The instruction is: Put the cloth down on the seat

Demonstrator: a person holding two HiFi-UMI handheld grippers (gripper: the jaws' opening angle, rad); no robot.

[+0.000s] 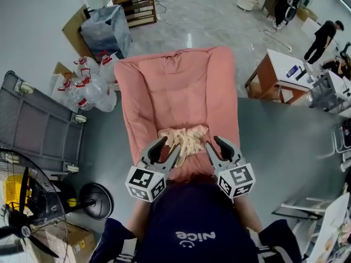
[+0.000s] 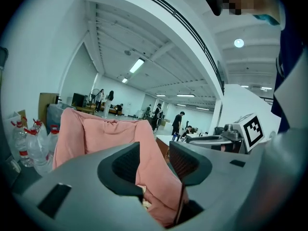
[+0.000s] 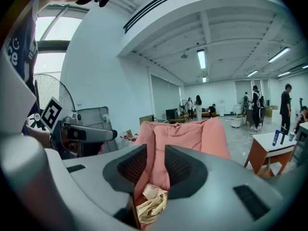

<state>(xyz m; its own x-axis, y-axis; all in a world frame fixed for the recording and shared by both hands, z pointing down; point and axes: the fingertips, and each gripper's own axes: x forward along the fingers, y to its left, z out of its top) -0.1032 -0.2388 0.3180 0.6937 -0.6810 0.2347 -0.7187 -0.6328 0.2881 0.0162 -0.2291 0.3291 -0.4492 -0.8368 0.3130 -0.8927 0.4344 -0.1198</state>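
A crumpled cream cloth (image 1: 185,138) lies on the front part of the pink cushioned seat (image 1: 181,86). My left gripper (image 1: 169,147) hovers at the cloth's left edge and my right gripper (image 1: 214,144) at its right edge, both near the seat's front. Each stands open with a gap between its jaws and nothing gripped. In the left gripper view the left gripper (image 2: 154,155) frames the pink seat (image 2: 96,134). Through the gap of the right gripper (image 3: 155,160), the right gripper view looks down on the cloth (image 3: 151,201), with the seat (image 3: 183,134) behind it.
A standing fan (image 1: 22,201) and a grey folded cart (image 1: 38,125) stand to the left. Bagged plastic bottles (image 1: 88,86) lie by the seat's left side. A wooden table (image 1: 274,75) is at the right, with a person (image 1: 323,37) beyond it.
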